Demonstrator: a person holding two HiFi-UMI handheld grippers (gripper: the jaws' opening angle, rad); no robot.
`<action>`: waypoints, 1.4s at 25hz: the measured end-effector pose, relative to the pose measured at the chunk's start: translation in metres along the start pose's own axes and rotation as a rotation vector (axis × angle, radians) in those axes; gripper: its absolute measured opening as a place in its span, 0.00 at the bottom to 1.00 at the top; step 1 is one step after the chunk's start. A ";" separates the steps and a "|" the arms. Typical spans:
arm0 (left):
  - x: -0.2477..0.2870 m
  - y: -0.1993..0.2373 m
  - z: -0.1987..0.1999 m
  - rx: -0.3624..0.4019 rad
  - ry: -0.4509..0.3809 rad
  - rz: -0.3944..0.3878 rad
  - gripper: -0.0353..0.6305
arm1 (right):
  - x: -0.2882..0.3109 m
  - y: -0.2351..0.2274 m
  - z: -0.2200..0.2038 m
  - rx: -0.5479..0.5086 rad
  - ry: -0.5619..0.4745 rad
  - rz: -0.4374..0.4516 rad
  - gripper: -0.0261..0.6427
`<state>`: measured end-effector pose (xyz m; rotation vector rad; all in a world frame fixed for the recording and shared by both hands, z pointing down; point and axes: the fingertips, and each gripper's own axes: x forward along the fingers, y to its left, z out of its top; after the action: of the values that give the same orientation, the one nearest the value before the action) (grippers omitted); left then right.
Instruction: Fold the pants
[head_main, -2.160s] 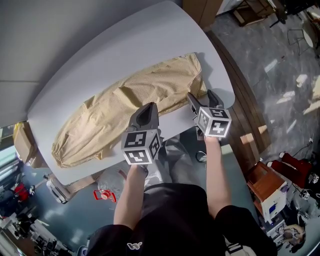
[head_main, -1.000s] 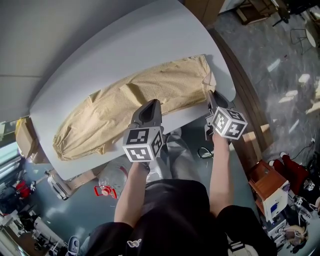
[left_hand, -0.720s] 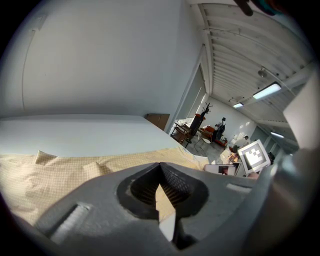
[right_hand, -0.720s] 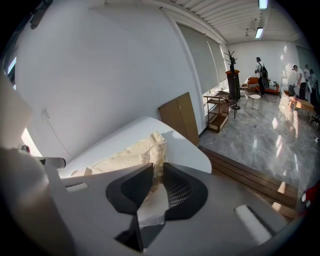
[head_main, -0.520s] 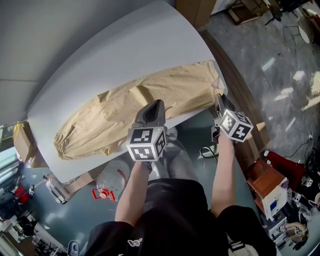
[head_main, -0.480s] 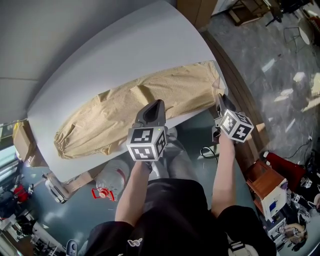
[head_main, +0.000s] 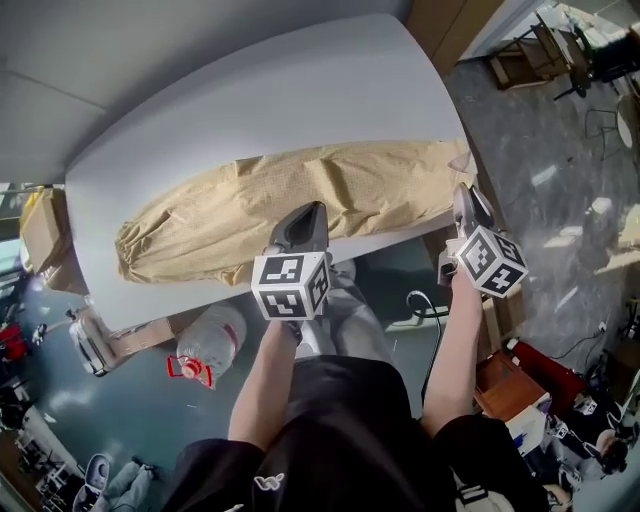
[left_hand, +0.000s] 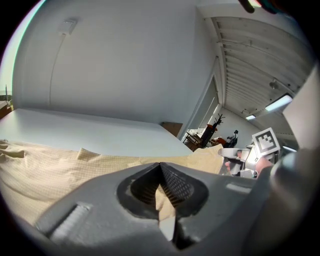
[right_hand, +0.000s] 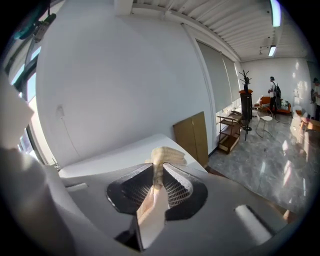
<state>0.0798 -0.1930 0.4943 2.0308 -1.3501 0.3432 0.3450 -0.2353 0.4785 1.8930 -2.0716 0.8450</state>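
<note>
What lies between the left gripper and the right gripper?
Only the pants, their near edge running along the table from left gripper to right gripper; the head view shows it.

Beyond the pants (head_main: 330, 190) the table (head_main: 300, 100) lies bare up to the wall (head_main: 150, 40).

Head view steeply overhead, gripper views low, close, sharing pants (head_main: 350, 185)

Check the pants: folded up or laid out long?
Laid out long: pants stretch along the table edge, no crosswise fold.
</note>
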 end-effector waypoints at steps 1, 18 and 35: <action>-0.007 0.007 0.002 -0.008 -0.009 0.009 0.06 | 0.000 0.012 0.007 -0.015 -0.013 0.016 0.14; -0.131 0.121 0.040 -0.119 -0.213 0.140 0.06 | 0.004 0.254 0.055 -0.348 -0.096 0.287 0.14; -0.228 0.231 -0.013 -0.267 -0.232 0.313 0.06 | 0.019 0.464 -0.165 -0.745 0.245 0.635 0.14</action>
<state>-0.2226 -0.0776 0.4675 1.6780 -1.7615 0.0564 -0.1415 -0.1581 0.4981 0.7299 -2.3708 0.2831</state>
